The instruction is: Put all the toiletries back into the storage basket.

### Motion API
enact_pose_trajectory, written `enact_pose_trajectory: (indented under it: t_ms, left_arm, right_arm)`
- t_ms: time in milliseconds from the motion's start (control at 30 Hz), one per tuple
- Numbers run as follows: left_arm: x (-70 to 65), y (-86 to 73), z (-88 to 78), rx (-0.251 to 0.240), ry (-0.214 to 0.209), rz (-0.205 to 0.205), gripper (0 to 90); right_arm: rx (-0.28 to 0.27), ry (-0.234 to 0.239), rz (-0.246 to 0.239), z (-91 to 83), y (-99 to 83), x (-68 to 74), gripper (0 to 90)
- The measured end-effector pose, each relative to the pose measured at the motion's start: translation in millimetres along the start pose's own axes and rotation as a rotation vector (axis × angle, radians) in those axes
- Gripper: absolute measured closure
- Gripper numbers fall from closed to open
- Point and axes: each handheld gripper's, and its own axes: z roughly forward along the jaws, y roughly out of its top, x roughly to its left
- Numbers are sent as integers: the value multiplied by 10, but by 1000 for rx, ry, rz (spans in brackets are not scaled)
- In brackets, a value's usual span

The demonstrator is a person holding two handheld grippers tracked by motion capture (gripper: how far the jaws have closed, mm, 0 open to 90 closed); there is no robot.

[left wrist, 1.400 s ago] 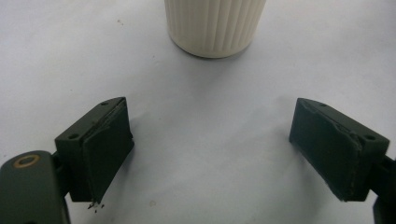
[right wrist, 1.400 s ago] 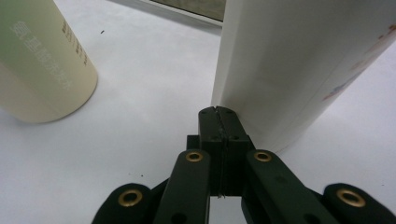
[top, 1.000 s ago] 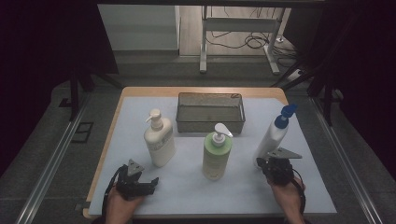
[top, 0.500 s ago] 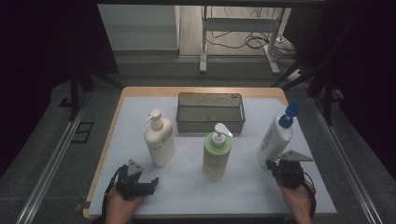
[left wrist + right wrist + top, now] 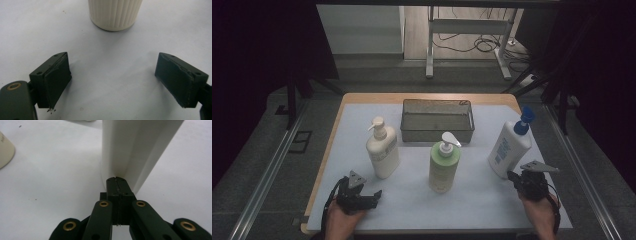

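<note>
Three bottles stand on the white mat [image 5: 482,205]: a cream pump bottle [image 5: 382,151], a green pump bottle [image 5: 444,165] and a white bottle with a blue cap [image 5: 508,148]. My left gripper [image 5: 370,196] rests near the front left, open and empty. In the left gripper view its jaws [image 5: 112,82] stand wide apart, with the cream bottle's ribbed base [image 5: 115,13] a short way ahead. My right gripper [image 5: 513,176] is shut with nothing in it. Its tips [image 5: 117,181] touch the foot of the white bottle [image 5: 130,145].
A dark wire-mesh basket [image 5: 437,133] sits at the back middle of the mat. The wooden table edge [image 5: 324,165] runs along the left. A pale bottle's side [image 5: 5,152] shows at the left edge of the right gripper view.
My right gripper has slid to the right along the front of the white bottle, and the bottle has shifted slightly right. The left gripper has not moved.
</note>
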Motion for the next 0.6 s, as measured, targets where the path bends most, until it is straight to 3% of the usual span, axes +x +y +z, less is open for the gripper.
enact_pose_trajectory:
  t_ms: [200,400,500,600]
  left_arm:
    - [0,0,0,0,0,0,125]
    - [0,-1,0,0,0,0,125]
    - [0,0,0,0,0,0,125]
    - [0,0,0,0,0,0,125]
  right_arm:
    - [2,17,-18,26,-23,23,850]
    - [-31,29,-28,-71,-16,76,730]
    - [-45,43,-22,-186,10,59,610]
    - [-50,42,-25,-242,28,54,578]
